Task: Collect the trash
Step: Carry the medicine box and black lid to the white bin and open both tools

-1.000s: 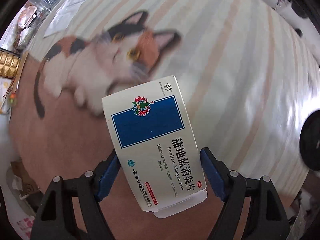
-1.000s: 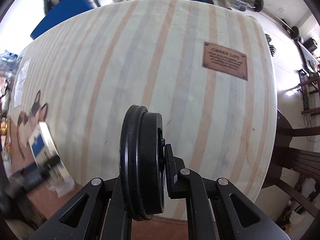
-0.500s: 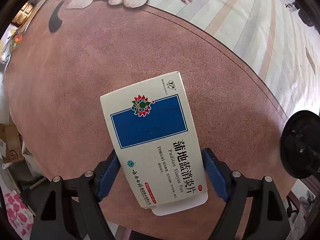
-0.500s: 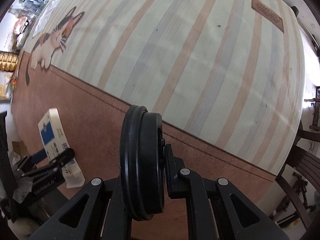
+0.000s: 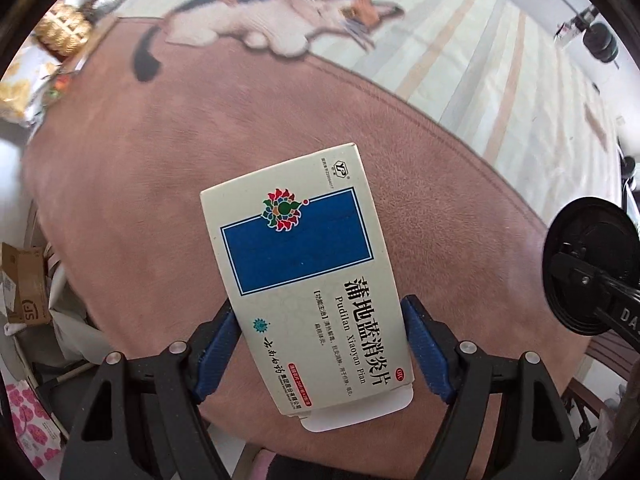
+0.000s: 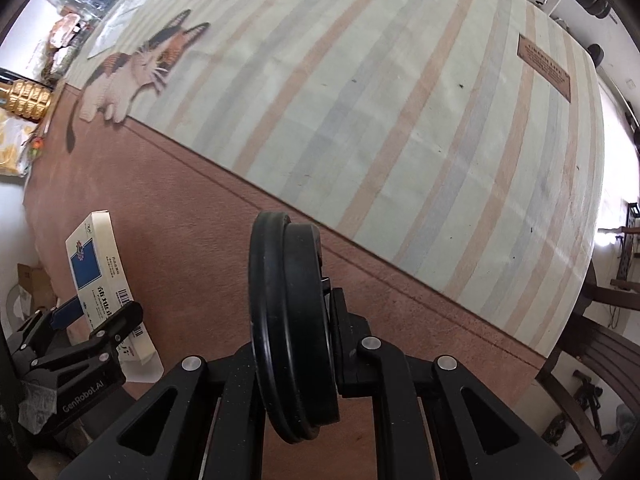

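My left gripper (image 5: 320,344) is shut on a cream medicine box (image 5: 304,280) with a blue panel, held above the brown border of the tablecloth. The same box (image 6: 100,276) and left gripper (image 6: 92,320) show at the lower left of the right wrist view. My right gripper (image 6: 296,344) is shut on a black round lid (image 6: 288,328), held on edge between the fingers. That lid (image 5: 584,264) also shows at the right edge of the left wrist view.
The striped tablecloth (image 6: 400,120) carries a cat print (image 6: 136,64) and a brown label patch (image 6: 544,68). Gold-wrapped packages (image 6: 28,96) and snack bags lie at the table's left edge. A dark wooden chair (image 6: 600,380) stands at the right. Cardboard boxes (image 5: 24,284) sit on the floor.
Both grippers kept their hold and drew back toward the table's near brown edge. In the last half second the left view tilted up a little, showing more of the cat print.
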Available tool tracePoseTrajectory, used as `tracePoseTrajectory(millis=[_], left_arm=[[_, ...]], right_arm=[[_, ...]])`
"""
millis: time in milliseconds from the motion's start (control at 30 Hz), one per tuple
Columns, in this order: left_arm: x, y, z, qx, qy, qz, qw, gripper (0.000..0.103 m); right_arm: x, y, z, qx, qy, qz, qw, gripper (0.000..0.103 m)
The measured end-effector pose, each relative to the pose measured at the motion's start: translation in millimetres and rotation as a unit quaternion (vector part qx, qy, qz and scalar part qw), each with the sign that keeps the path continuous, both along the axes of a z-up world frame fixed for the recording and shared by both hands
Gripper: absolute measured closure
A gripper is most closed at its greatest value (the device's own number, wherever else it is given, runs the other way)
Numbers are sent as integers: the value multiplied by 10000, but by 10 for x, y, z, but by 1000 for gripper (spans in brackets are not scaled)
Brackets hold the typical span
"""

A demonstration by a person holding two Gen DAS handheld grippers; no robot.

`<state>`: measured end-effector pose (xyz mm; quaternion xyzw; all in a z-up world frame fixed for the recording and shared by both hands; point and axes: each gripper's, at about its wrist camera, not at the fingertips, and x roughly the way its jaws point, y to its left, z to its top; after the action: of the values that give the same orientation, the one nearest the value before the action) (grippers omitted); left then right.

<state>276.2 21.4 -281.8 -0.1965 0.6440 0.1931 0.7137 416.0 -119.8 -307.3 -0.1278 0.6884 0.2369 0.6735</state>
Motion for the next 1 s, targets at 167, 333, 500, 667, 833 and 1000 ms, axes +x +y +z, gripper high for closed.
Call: tracePoseTrajectory(millis=[167,333,500,667,833,1000], left_arm=[[-378,23,471,265,-457,107,9985,26],[-1022,216,829,407,-923,398,9941,26],[-1865,334,918,372,-1234,869,9878,26],[-2980,417,721,251,-1086,1521,9821,26],[-3892,609,-88,-40,-384,2245,9737,26],[-4384,857,-1224,-502,99,2876,9564,26]], right_arm=[[-310,212,343,339,-156,152,9992,92],[-770,336,648,731,-257,356,9964,92],[-1536,277,1011,1012,-290,733,9917,92],[-2511,256,1002,1093,-127,1183,9869,92],[-3356,398,337,677,316,1636,9837,92],[-3846,597,-702,130,783,1948,9776,92]])
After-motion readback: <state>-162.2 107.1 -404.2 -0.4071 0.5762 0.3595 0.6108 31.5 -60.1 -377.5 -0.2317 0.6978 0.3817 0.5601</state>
